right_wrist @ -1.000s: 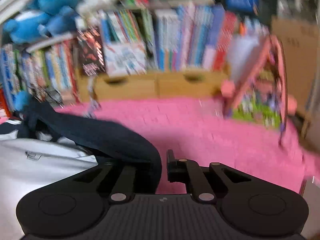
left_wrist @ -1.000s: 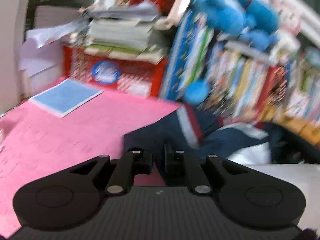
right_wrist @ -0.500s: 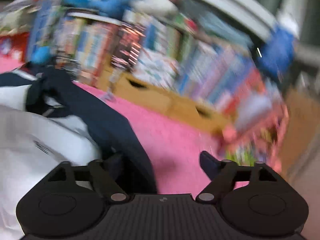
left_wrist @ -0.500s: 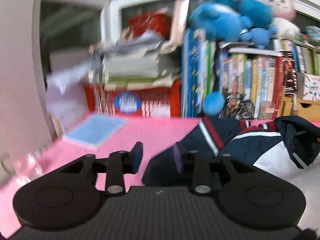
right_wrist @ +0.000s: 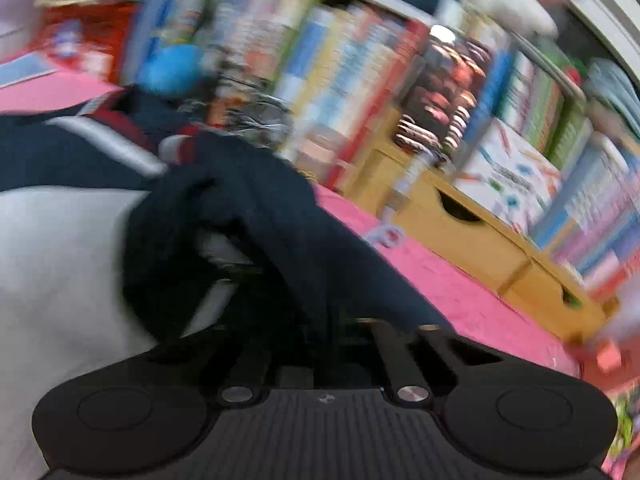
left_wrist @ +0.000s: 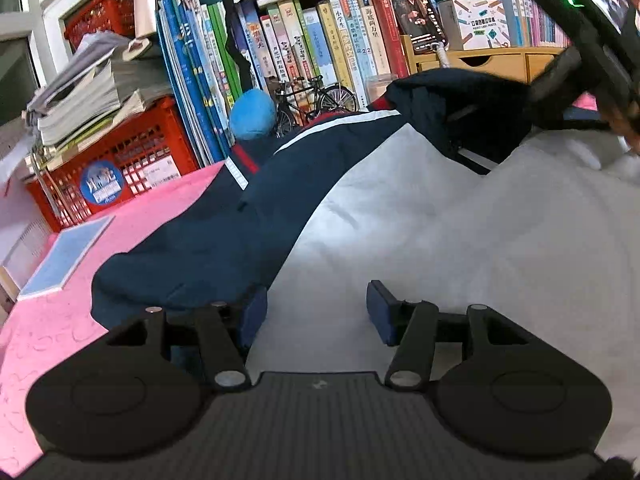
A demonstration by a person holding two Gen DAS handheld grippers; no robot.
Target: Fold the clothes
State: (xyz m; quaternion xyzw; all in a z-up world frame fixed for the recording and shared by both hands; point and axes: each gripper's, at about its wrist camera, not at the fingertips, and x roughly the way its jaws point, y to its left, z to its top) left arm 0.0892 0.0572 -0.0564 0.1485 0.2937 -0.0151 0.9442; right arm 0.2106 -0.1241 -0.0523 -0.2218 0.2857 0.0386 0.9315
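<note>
A navy and white jacket point(left_wrist: 420, 216) lies spread over the pink counter point(left_wrist: 132, 224) in front of the bookshelf point(left_wrist: 320, 40). The left tool point(left_wrist: 316, 312), jaws just widened, stands half open over the white panel, gripping nothing. The right tool point(right_wrist: 320, 332), just snapped closed, seems through the blur to pinch a navy fold.

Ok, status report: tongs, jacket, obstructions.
Left tongs just opening, nothing gripped. Right tongs shut on navy sleeve. Jacket unfolded on pink table. Nothing in the way.

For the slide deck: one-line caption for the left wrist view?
Open left gripper over the white and navy jacket on the pink table.
</note>
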